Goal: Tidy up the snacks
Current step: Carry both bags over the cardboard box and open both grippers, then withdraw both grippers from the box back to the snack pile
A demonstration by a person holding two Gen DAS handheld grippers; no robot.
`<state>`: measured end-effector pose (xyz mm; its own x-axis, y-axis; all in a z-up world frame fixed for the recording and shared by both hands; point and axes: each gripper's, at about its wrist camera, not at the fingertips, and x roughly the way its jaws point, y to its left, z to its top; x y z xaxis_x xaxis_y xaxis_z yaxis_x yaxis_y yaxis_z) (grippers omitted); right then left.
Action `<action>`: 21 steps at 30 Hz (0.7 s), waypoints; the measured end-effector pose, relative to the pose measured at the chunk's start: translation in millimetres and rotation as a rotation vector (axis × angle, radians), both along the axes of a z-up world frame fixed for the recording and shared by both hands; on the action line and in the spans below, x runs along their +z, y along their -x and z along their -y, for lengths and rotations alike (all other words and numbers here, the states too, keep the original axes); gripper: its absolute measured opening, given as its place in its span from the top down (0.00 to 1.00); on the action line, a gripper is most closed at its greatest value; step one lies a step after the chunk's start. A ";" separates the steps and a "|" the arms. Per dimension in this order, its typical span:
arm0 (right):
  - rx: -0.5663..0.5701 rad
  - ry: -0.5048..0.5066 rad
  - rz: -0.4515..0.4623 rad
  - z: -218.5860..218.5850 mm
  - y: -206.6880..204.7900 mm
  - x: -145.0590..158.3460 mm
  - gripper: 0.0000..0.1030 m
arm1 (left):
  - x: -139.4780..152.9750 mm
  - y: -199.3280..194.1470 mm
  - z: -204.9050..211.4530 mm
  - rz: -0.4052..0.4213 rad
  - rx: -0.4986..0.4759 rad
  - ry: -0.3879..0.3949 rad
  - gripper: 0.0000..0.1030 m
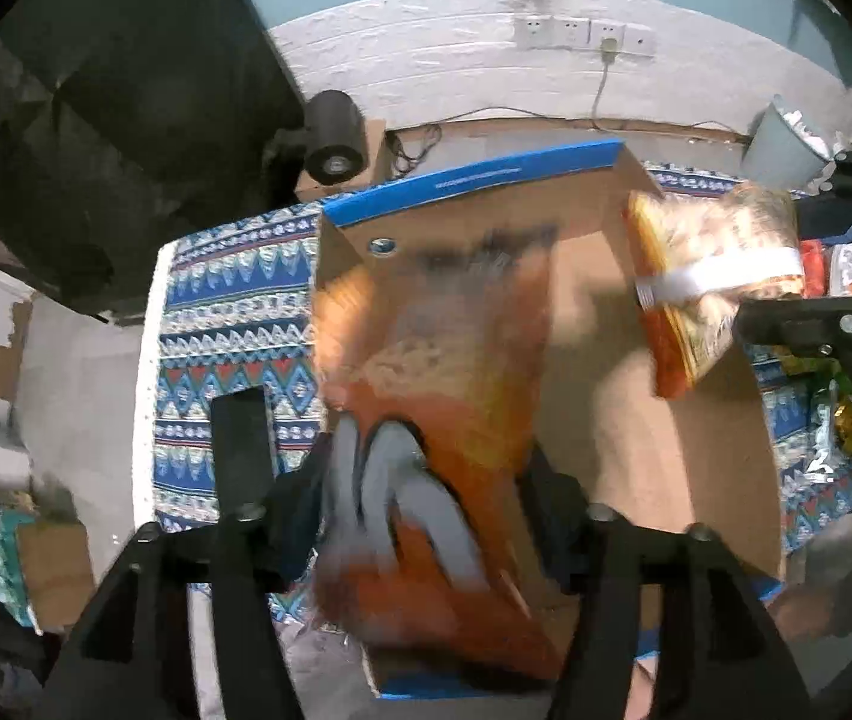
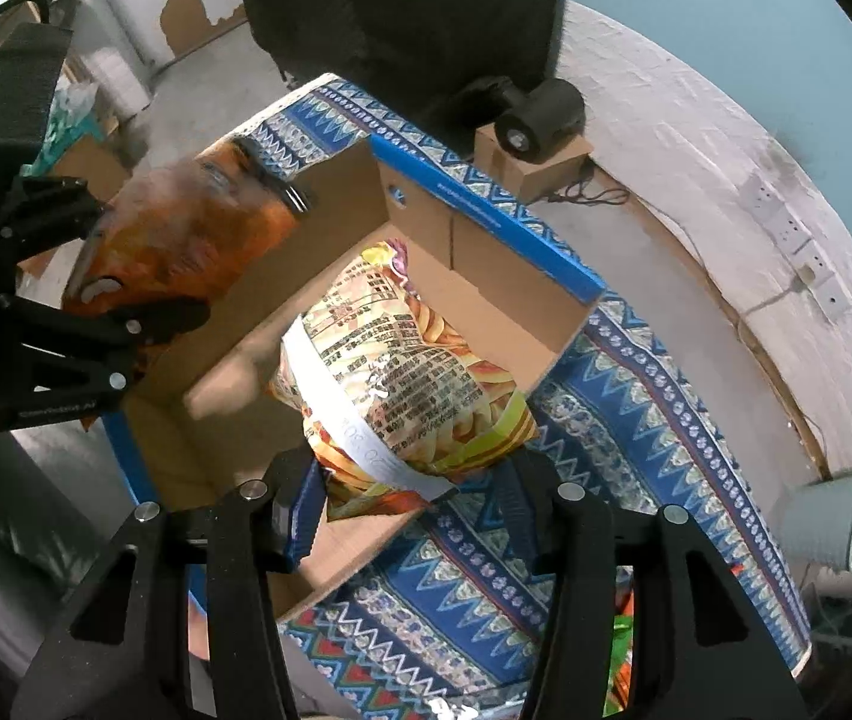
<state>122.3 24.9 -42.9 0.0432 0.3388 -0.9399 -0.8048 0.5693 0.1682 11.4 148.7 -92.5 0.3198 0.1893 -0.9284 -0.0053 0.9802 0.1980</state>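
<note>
Box (image 2: 468,252) sits on the patterned worktop (image 2: 636,420). My left tongs (image 1: 426,480) look slack around the orange bag (image 1: 426,360); right tongs (image 2: 414,480) pinch the noodle bag (image 2: 402,384). I'd drop both low, side by side.

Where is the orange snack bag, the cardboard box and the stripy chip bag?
orange snack bag (image 1: 426,396): left wrist view, middle of its blurred front.
cardboard box (image 2: 480,240): right wrist view, inside of its far wall.
stripy chip bag (image 2: 402,372): right wrist view, printed back panel.
</note>
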 end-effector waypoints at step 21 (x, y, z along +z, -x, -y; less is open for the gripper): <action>-0.102 -0.021 0.001 59.6 -16.6 10.7 0.41 | 17.2 -12.5 62.2 0.020 -0.139 0.023 0.22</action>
